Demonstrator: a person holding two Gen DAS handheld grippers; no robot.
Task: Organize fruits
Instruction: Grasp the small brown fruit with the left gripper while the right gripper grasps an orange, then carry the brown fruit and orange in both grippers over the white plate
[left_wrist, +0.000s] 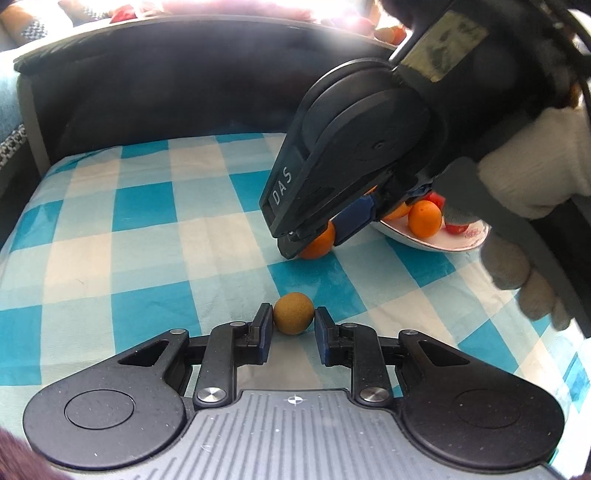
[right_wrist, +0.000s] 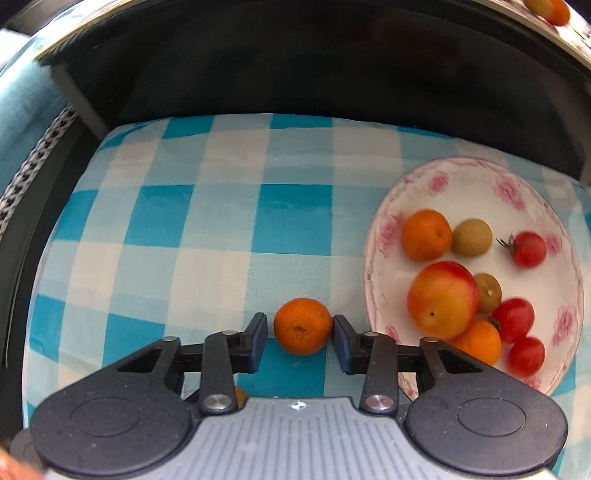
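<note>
My left gripper (left_wrist: 293, 323) is open around a small brown round fruit (left_wrist: 293, 313) lying on the blue-and-white checked cloth; its fingers touch or nearly touch the fruit's sides. My right gripper (right_wrist: 300, 332) is open around a small orange (right_wrist: 303, 326) on the cloth, with a small gap on the left side. The right gripper also shows in the left wrist view (left_wrist: 314, 240), over the same orange (left_wrist: 318, 243). A white flowered plate (right_wrist: 461, 184) to the right holds oranges, a peach (right_wrist: 441, 299), brown fruits and cherry tomatoes.
A dark upholstered wall (left_wrist: 166, 92) rises behind the cloth. The plate's rim (left_wrist: 436, 245) lies right of the right gripper. A white-gloved hand (left_wrist: 532, 184) holds the right gripper at the right edge. More fruit (right_wrist: 550, 9) sits beyond the back edge.
</note>
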